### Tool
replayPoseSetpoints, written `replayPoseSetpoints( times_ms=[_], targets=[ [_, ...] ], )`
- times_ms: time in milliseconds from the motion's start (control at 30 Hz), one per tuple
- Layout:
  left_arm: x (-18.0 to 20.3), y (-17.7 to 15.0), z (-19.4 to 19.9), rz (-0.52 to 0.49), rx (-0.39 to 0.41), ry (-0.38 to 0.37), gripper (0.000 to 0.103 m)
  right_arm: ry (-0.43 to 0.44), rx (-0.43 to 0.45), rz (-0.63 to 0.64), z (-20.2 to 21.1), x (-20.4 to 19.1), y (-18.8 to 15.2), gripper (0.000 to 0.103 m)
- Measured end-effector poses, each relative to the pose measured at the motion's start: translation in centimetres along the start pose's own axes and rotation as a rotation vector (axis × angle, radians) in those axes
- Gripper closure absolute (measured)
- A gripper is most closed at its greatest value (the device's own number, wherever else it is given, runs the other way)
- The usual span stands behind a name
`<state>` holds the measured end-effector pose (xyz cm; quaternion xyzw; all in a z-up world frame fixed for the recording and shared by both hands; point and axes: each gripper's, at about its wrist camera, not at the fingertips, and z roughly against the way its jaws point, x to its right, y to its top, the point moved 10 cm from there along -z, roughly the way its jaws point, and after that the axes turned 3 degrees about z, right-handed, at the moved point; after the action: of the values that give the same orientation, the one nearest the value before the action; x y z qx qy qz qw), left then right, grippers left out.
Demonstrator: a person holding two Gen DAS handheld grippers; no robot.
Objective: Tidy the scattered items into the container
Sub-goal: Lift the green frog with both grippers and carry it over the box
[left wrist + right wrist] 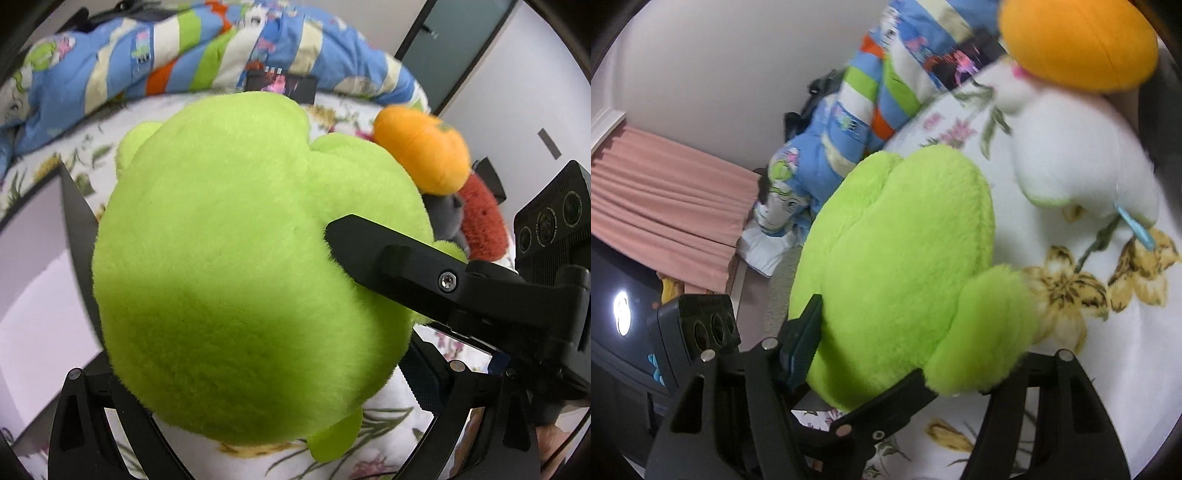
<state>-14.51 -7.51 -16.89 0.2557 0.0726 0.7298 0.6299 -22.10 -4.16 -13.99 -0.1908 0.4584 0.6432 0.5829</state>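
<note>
Green plush lifted, no container in sight.
Left gripper and right gripper both clench the green plush toy above the bed; orange plush at 2 o'clock probably remains.

Home bedroom — floral bedsheet, striped quilt

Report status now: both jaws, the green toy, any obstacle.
Both grippers clamp green plush toy. Orange plush close beside it. Container not in view.
</note>
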Motion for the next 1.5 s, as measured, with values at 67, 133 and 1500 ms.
replayPoseSetpoints(
  times_ms=[67, 133, 1500],
  targets=[
    [0.1, 0.4, 1.5, -0.004, 0.034, 0.001, 0.002, 0.011, 0.016, 0.026, 1.6, -1.1, -0.3, 0.037],
    [0.1, 0.9, 2.7, 0.008, 0.058, 0.004, 0.002, 0.025, 0.018, 0.059, 2.3, -3.2, -0.4, 0.037],
    [-29.6, -8.9, 9.4, 0.566, 0.016, 0.208, 0.002, 0.04, -0.503, 0.312, -25.0, -19.4, -15.5, 0.036]
  ],
)
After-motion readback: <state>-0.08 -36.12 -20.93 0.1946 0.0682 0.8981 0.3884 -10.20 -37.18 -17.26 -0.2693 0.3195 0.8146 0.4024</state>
